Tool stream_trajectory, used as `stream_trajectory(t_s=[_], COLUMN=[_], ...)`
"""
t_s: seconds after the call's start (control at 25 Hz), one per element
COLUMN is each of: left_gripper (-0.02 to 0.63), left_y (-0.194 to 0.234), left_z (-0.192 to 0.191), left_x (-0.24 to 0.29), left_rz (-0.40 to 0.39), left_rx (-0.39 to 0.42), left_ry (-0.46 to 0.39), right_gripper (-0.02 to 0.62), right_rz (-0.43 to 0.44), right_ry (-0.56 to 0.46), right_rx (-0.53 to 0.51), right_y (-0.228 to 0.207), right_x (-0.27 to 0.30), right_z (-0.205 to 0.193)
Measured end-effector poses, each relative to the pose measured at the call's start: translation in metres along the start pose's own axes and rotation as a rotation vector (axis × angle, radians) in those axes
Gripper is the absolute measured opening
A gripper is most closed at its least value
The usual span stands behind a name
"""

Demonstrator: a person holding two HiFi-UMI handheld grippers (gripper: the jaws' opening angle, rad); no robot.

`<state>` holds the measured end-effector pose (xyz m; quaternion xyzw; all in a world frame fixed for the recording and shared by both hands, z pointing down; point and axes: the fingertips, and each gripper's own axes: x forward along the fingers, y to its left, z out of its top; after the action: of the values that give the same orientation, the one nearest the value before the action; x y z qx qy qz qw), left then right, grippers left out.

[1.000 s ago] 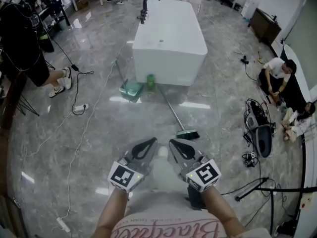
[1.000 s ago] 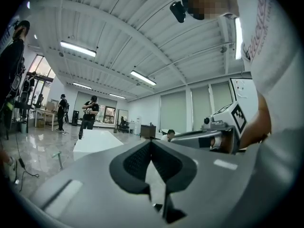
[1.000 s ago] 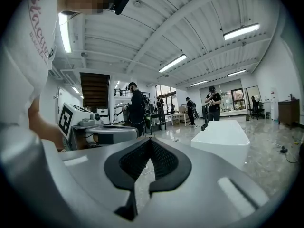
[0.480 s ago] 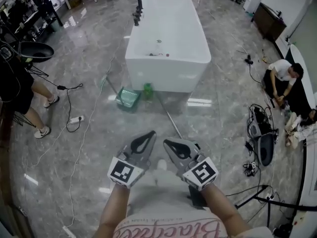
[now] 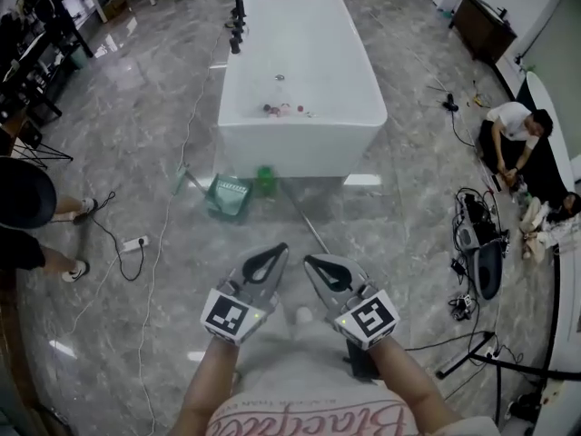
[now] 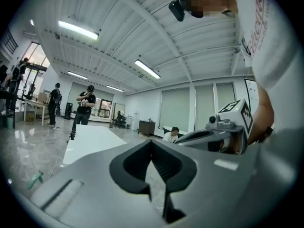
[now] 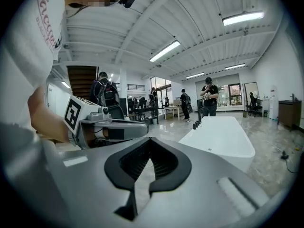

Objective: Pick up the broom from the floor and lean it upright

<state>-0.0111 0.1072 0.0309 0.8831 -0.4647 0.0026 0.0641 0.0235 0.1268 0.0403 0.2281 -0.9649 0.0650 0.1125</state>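
1. Head view showing the broom [image 5: 304, 218] lying flat on the floor [image 5: 154, 143], handle running diagonally from the bathtub [image 5: 300, 80] toward the right gripper [image 5: 316, 266], lower end disappearing beneath it.
2. Lying nearer the right gripper than the left gripper [image 5: 272, 254].
3. Showing both jaw pairs closed tip to tip, clamping nothing, touching nothing.

- The floor [image 5: 136, 134] was polished grey stone, glossy enough to mirror the lights.
- The bathtub [image 5: 300, 145], at twelve o'clock, was smooth, glossy white.
- The broom [image 5: 305, 219] had a thin, shiny pole, seemingly metal.
- The dustpan [image 5: 227, 196], at eleven o'clock, looked like green plastic.
- The left gripper [image 5: 276, 250] and right gripper [image 5: 310, 261] were matt grey plastic.
- The shirt [image 5: 309, 413] was cloth.
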Motion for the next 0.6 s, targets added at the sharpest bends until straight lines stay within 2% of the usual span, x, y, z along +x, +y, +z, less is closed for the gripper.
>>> stream_trajectory(t_s=[0.2, 0.32, 0.44, 0.6], left_gripper=[-0.002, -0.002, -0.002, -0.002], left_y=[0.035, 0.049, 0.058, 0.065], left_z=[-0.006, -0.022, -0.051, -0.104], left_x=[0.024, 0.041, 0.061, 0.092], left_rz=[-0.109, -0.143, -0.171, -0.204], left_rx=[-0.011, -0.023, -0.037, -0.032], left_ry=[0.034, 0.053, 0.071, 0.056], right_gripper=[0.002, 0.002, 0.002, 0.002], right_rz=[-0.068, -0.084, -0.108, -0.173], right_ry=[0.024, 0.063, 0.085, 0.080], right_rx=[-0.036, -0.071, -0.070, -0.033], right_y=[-0.032, -0.053, -0.077, -0.110], right_x=[0.035, 0.049, 0.062, 0.077], right_z=[0.006, -0.007, -0.036, -0.095])
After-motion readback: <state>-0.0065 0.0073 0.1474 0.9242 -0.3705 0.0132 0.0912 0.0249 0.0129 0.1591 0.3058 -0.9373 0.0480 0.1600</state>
